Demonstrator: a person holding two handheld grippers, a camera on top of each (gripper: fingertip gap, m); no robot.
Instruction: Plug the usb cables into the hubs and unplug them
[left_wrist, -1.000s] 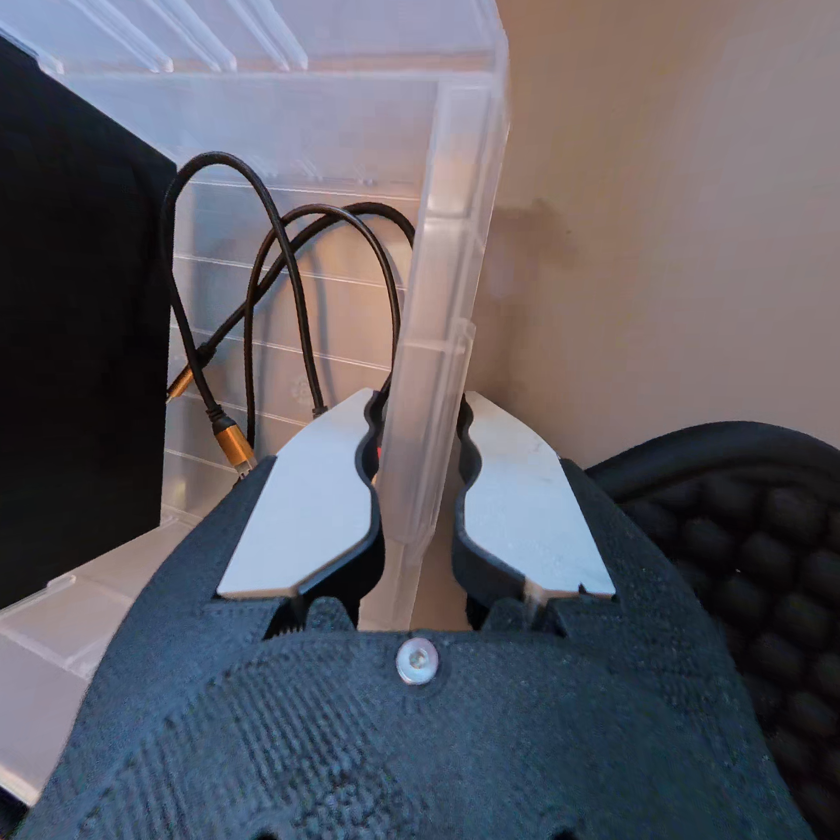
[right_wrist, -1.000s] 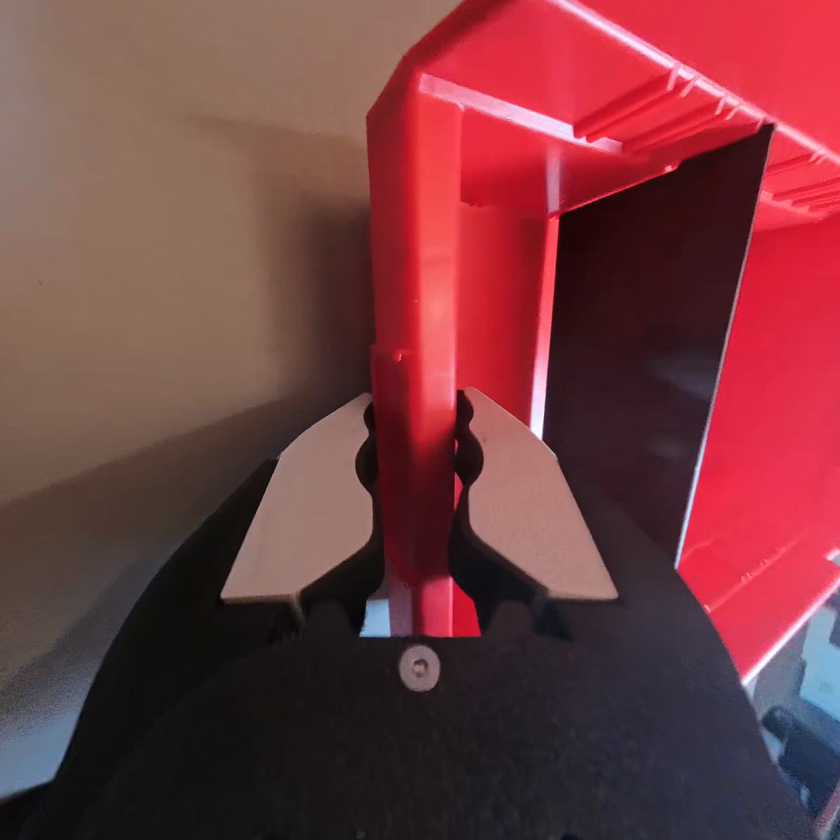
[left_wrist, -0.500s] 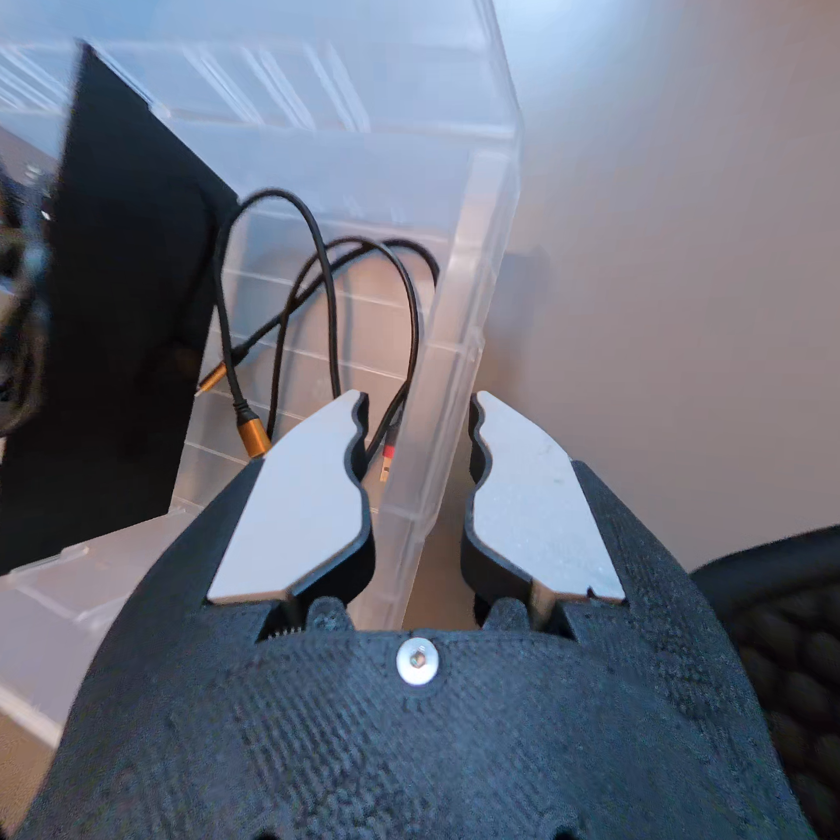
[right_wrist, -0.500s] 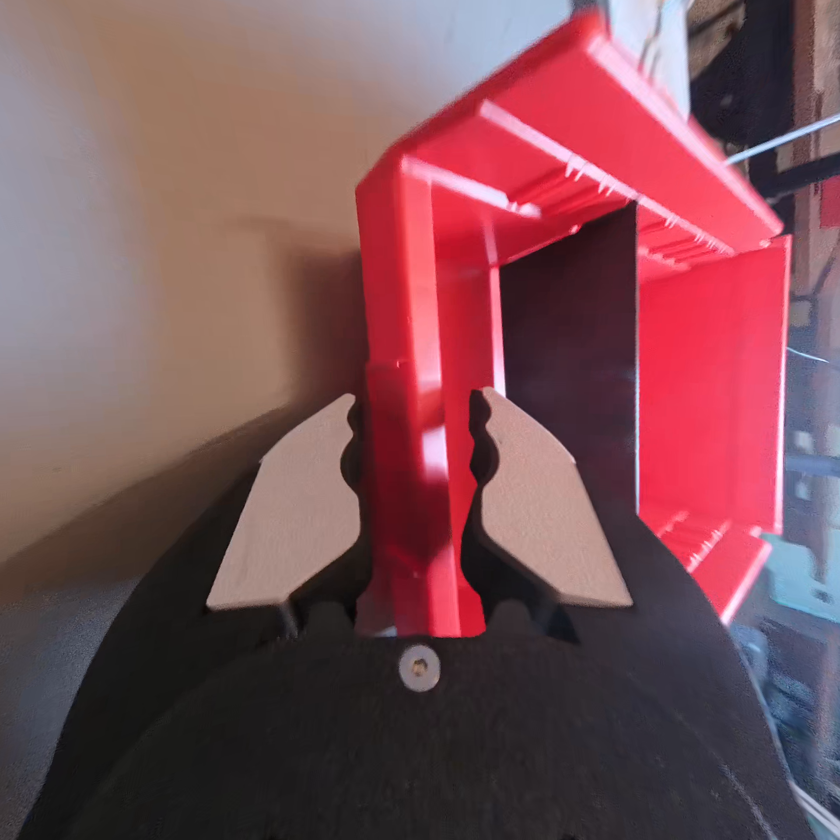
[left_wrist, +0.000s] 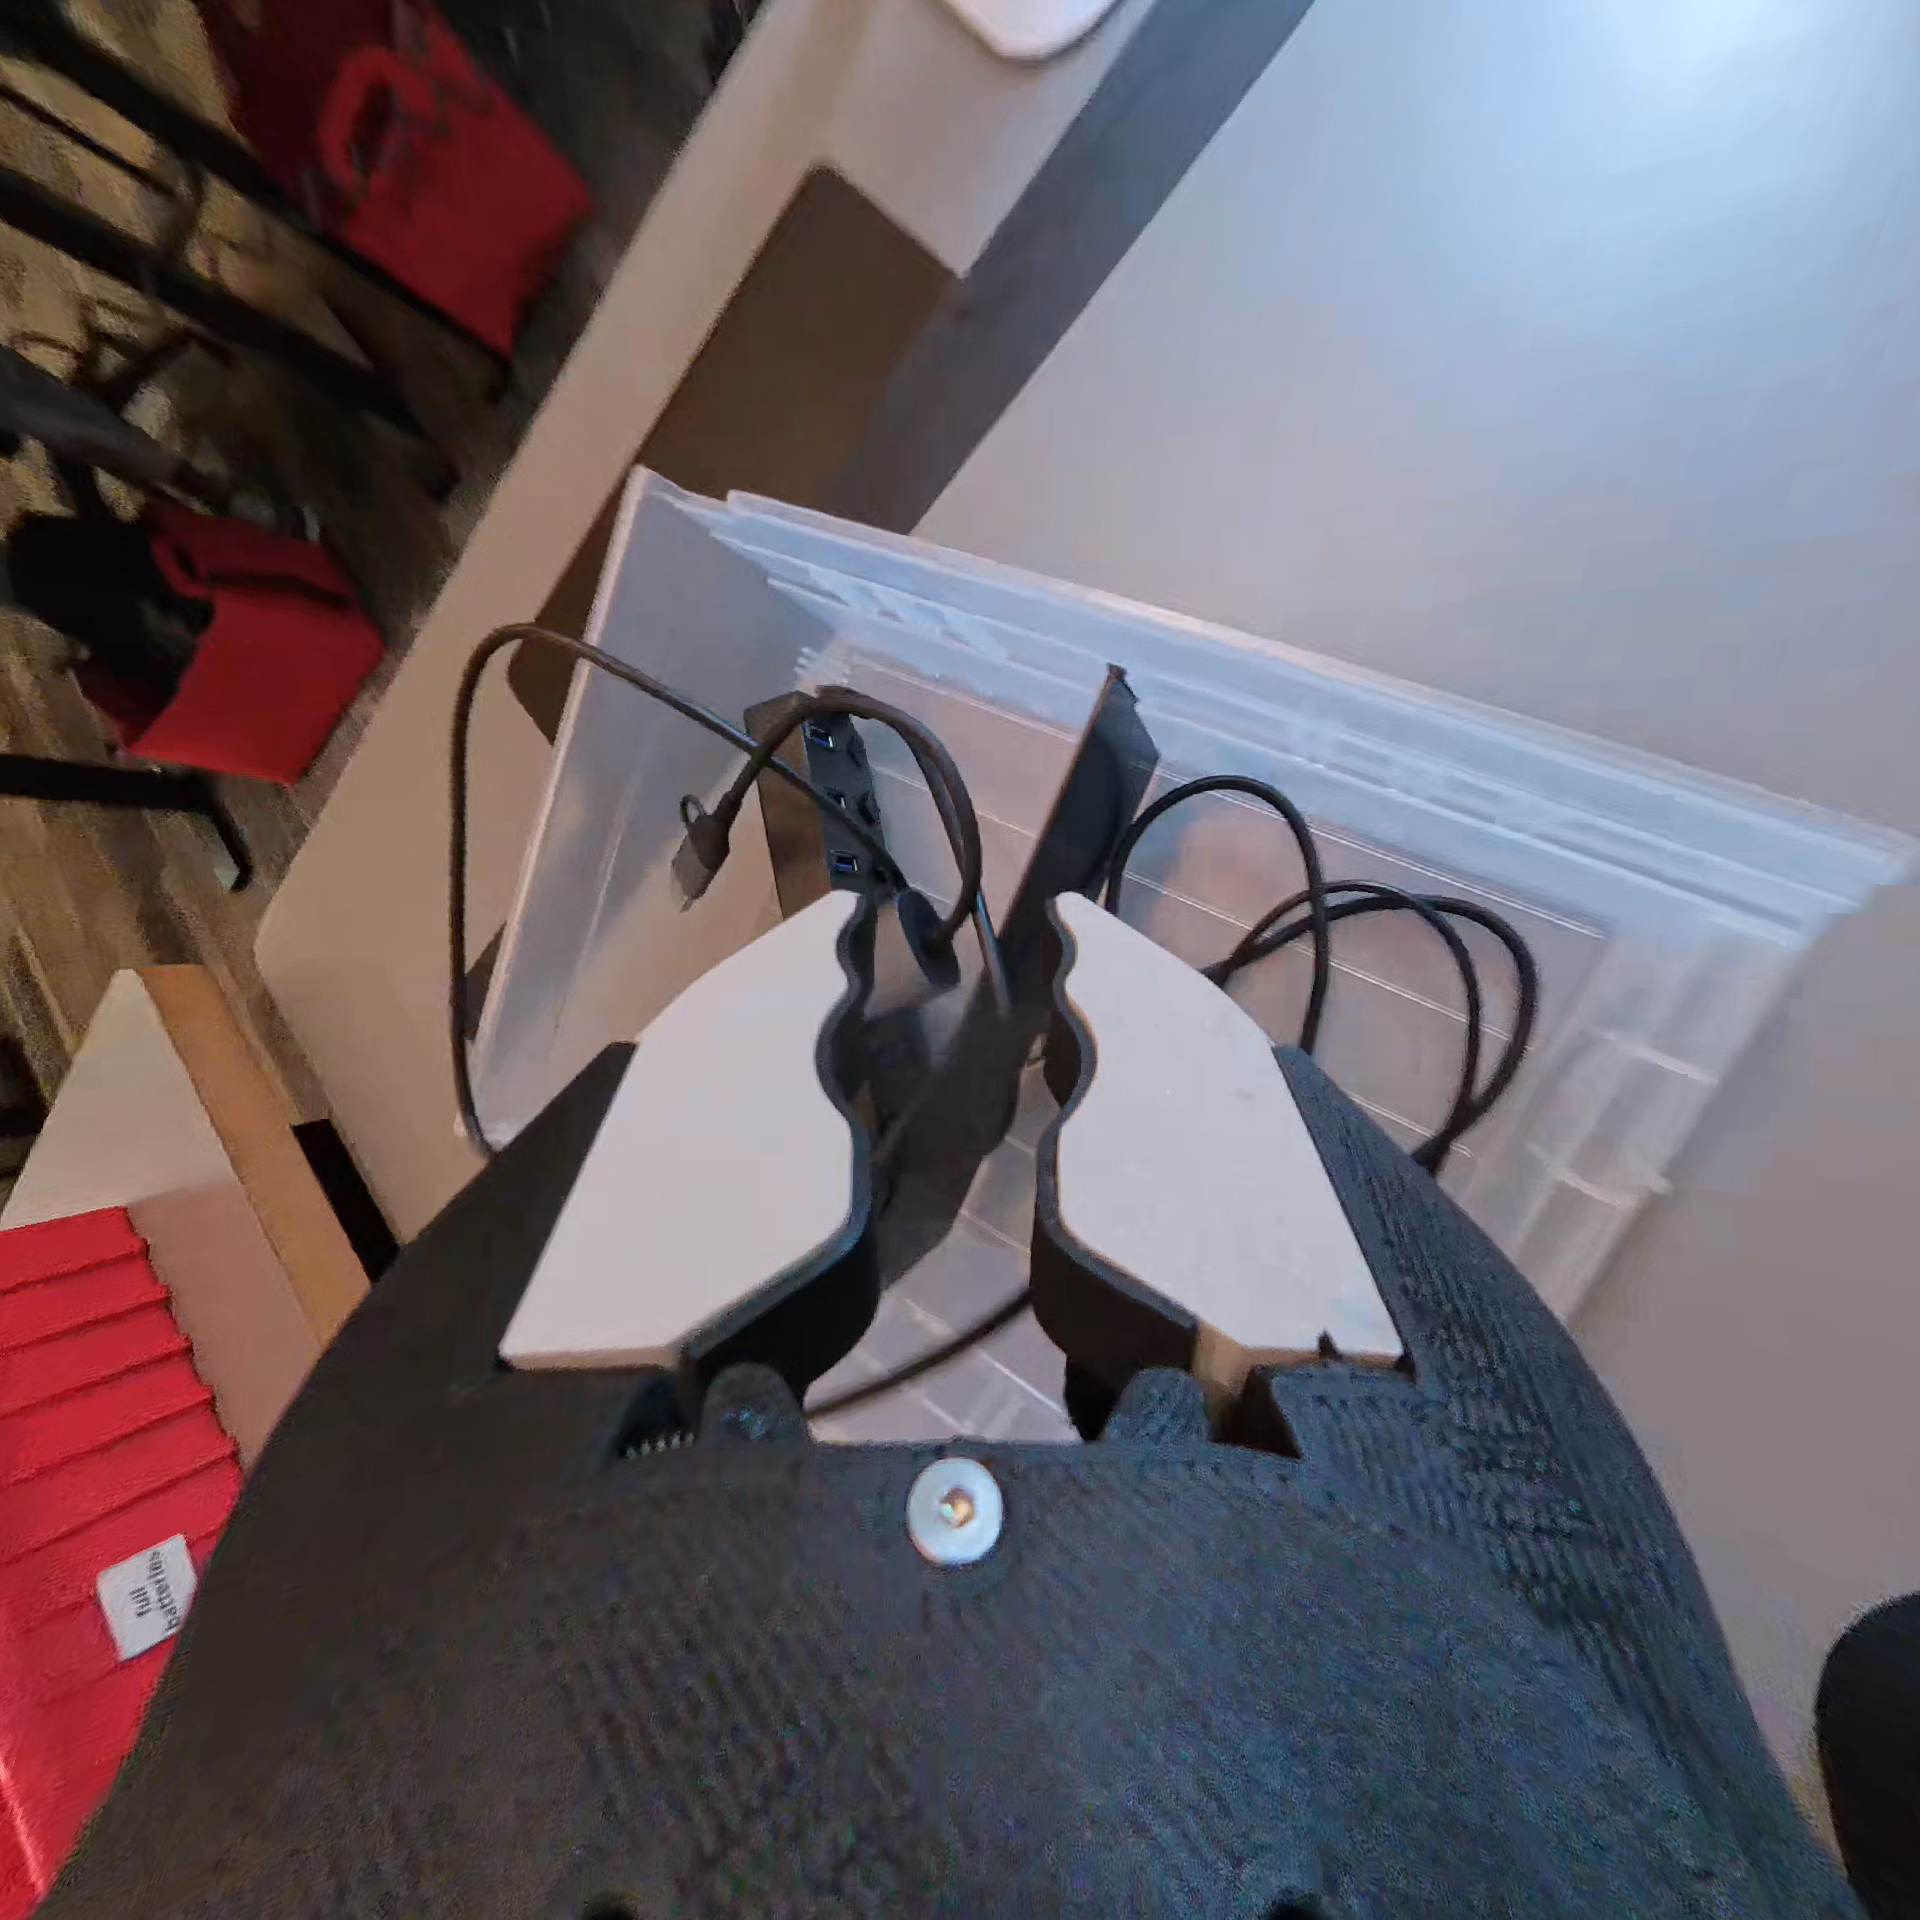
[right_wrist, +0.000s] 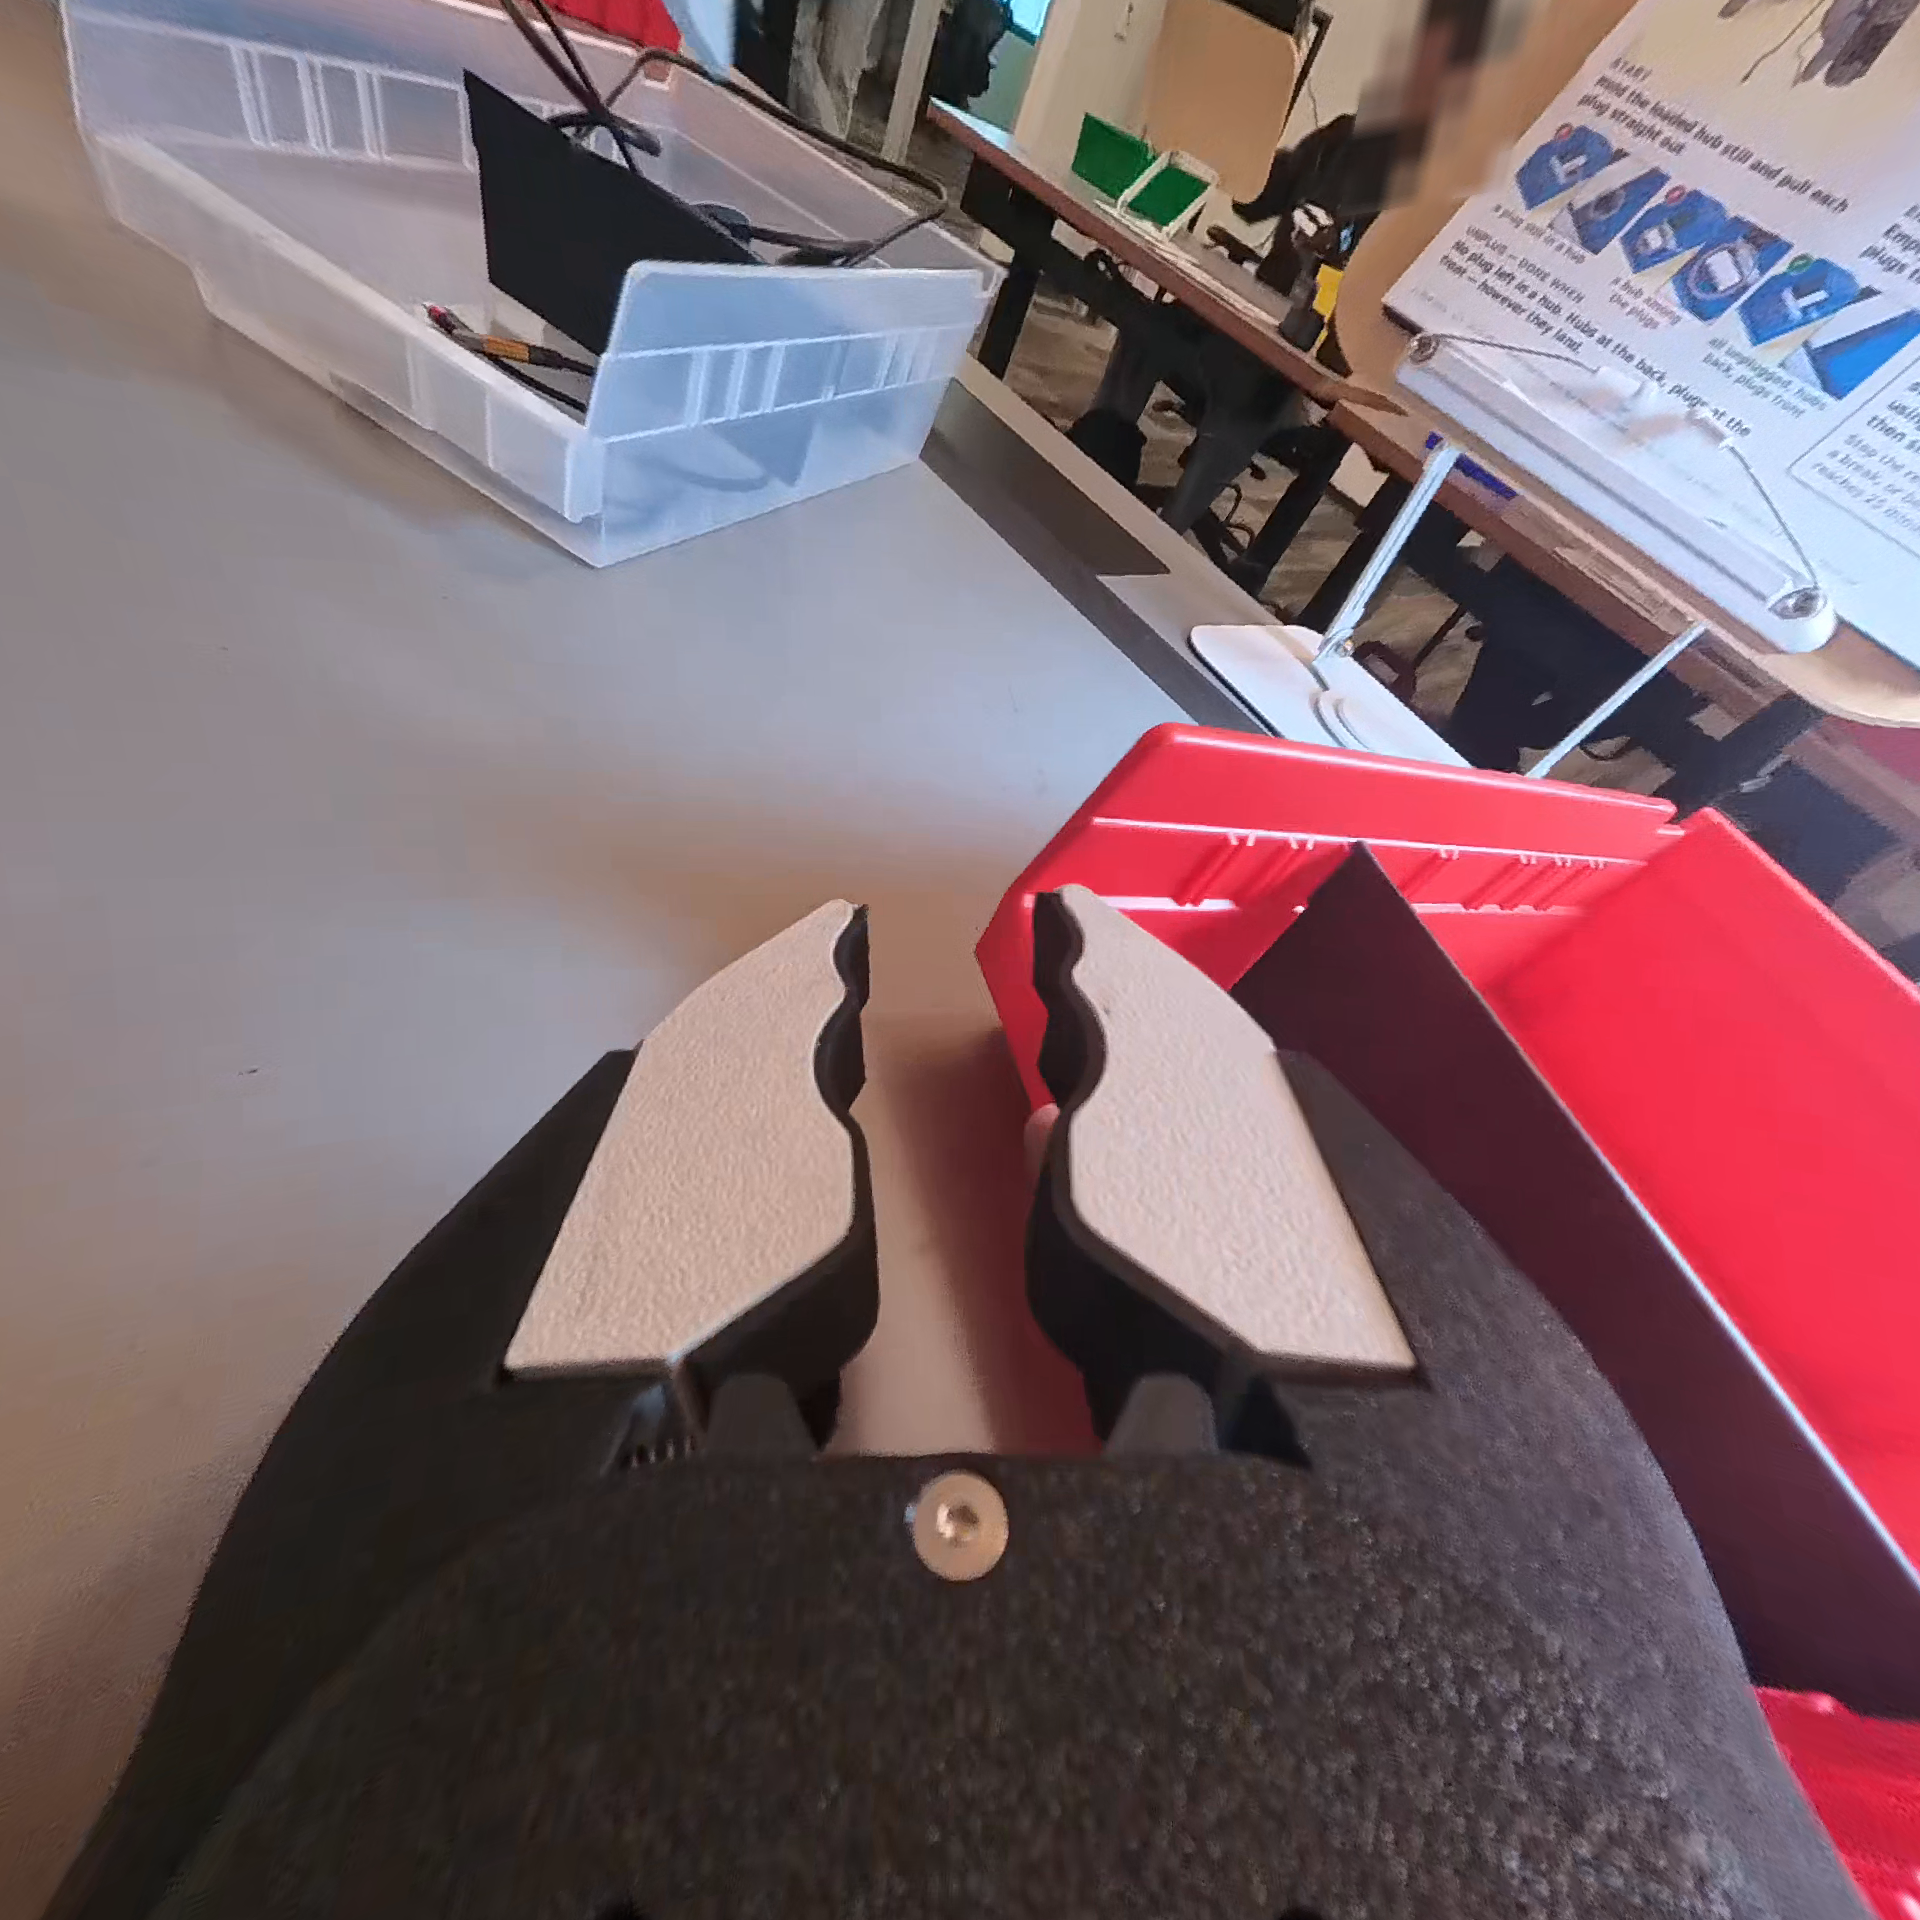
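Your left hand-held gripper (left_wrist: 951, 920) hangs with its jaws parted and nothing between them, over the clear plastic bin (left_wrist: 1621, 894). Your right hand-held gripper (right_wrist: 951, 925) is likewise spread and empty, just beside the corner of the red plastic bin (right_wrist: 1714, 997), which sits on the grey table (right_wrist: 416, 779)

In the left wrist view the black USB hub (left_wrist: 847, 821) stands in the clear bin on the far side of a black divider panel (left_wrist: 1081, 831), with braided black USB cables (left_wrist: 1340, 914) looped on the near side and another lead arching over the bin wall

Risks as you go in: the loops overlap, so pinching one strand may drag its neighbours or tip the hub; the divider stands right under your jaws and could catch a finger; a plug seized askew will likely jam at the port

Count: two bins, one clear and one red; one divider in each; one hub visible, with at least three ports showing. The cables tangle too much for you to count, though there are several
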